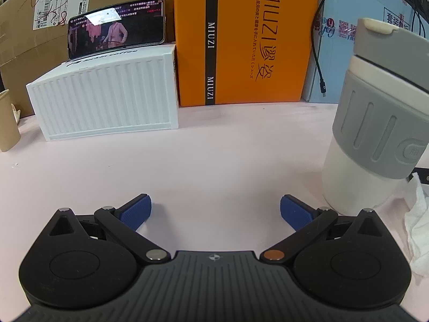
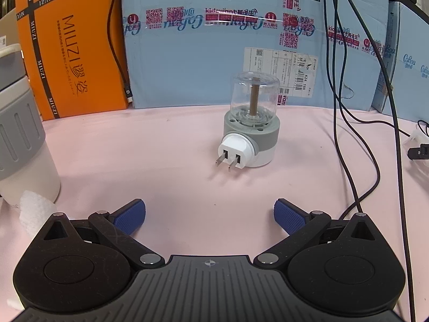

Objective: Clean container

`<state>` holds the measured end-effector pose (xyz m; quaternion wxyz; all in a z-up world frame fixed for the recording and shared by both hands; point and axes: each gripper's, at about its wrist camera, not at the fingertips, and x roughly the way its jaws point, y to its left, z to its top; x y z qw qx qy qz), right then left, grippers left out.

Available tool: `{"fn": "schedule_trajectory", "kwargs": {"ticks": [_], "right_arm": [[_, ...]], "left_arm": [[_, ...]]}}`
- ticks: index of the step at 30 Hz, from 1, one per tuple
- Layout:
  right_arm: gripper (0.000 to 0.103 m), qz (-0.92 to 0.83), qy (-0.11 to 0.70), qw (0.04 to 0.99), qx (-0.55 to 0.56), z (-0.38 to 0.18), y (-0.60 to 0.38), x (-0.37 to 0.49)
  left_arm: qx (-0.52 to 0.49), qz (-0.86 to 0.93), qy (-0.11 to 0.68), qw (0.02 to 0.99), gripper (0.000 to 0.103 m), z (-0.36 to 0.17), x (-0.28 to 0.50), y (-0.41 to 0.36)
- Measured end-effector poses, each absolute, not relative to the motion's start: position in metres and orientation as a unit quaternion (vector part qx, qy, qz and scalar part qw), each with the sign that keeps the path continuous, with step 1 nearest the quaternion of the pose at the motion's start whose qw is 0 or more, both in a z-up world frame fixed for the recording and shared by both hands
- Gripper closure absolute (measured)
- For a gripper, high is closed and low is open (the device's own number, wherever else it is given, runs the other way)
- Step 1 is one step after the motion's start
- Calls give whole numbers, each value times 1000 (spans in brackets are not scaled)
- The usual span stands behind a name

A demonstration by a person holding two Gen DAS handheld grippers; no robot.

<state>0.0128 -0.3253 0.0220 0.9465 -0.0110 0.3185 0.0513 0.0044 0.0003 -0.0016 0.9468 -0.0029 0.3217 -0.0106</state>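
A white travel cup with a grey sleeve and grey lid [image 1: 375, 123] stands upright on the pink table at the right of the left wrist view; the same cup [image 2: 21, 134] shows at the left edge of the right wrist view. A crumpled white tissue [image 1: 418, 222] lies at its base, and that tissue [image 2: 34, 210] sits just left of the right gripper's left finger. My left gripper [image 1: 215, 212] is open, empty, and left of the cup. My right gripper [image 2: 209, 216] is open and empty, to the right of the cup.
A plug-in device with a clear bottle on a grey base [image 2: 250, 123] stands ahead of the right gripper. Black cables [image 2: 356, 123] trail at the right. A white ribbed box [image 1: 107, 99] with a phone [image 1: 116, 26] on it, an orange box [image 1: 241, 40] and blue cartons [image 2: 228, 40] line the back.
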Motion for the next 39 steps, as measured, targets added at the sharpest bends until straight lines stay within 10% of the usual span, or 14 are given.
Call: {"fn": "schedule_trajectory", "kwargs": {"ticks": [25, 39], "right_arm": [[4, 252, 273, 928, -19, 41, -302, -55], [75, 277, 300, 911, -53, 28, -272, -63]], "left_arm": [[-2, -154, 253, 955, 0, 25, -43, -16], [3, -234, 181, 955, 0, 23, -54, -29]]}}
